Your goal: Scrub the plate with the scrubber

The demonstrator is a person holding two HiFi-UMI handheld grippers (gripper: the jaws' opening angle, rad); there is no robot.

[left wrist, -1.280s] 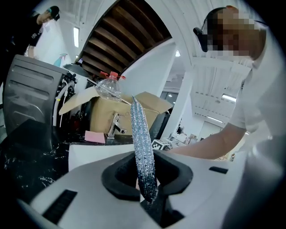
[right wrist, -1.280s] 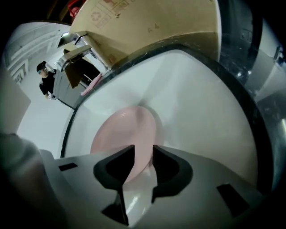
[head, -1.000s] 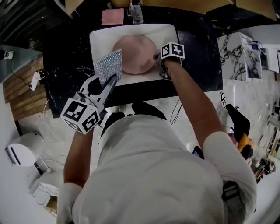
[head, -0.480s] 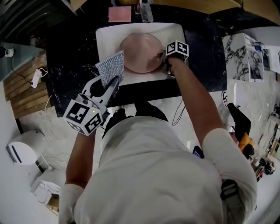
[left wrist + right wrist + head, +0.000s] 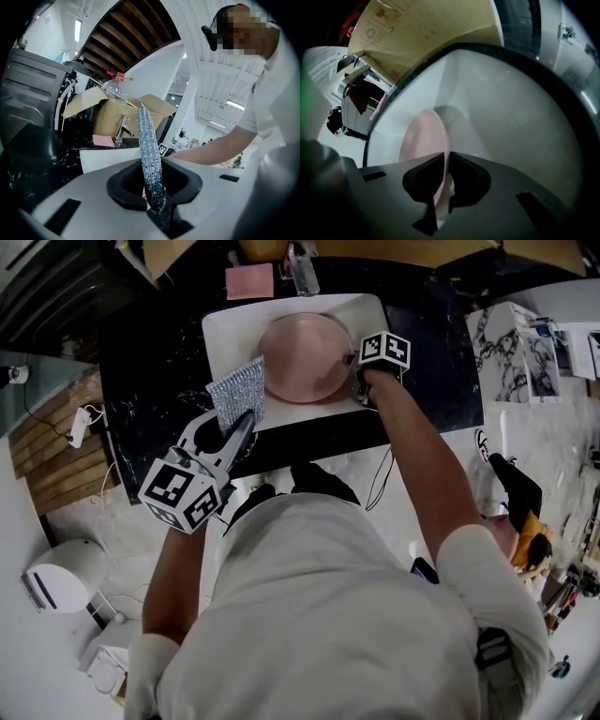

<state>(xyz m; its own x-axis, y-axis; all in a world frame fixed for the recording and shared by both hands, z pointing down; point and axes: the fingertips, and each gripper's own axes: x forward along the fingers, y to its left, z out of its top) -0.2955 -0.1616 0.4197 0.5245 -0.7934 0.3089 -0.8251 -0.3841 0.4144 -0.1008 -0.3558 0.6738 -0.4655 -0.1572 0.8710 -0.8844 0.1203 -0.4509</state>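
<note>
A pale pink plate (image 5: 302,356) lies in the white rectangular sink (image 5: 225,329); the right gripper view shows the plate (image 5: 423,140) edge-on. My right gripper (image 5: 359,371) is shut on the plate's right rim, its jaws pinching the rim. A glittery silver scrubber (image 5: 236,392) stands up over the sink's left front corner, with my left gripper (image 5: 246,420) shut on its lower edge. In the left gripper view the scrubber (image 5: 149,159) rises as a thin sparkling strip between the jaws. The scrubber and the plate are apart.
The sink sits in a black marbled counter (image 5: 150,362). A pink pad (image 5: 248,281) and a clear bottle (image 5: 300,273) lie behind the sink. Cardboard boxes (image 5: 112,110) stand at the back. A white marbled unit (image 5: 516,343) is to the right.
Both grippers keep their holds. The scrubber has dropped slightly towards the sink's left front corner, and the head camera has shifted a little.
</note>
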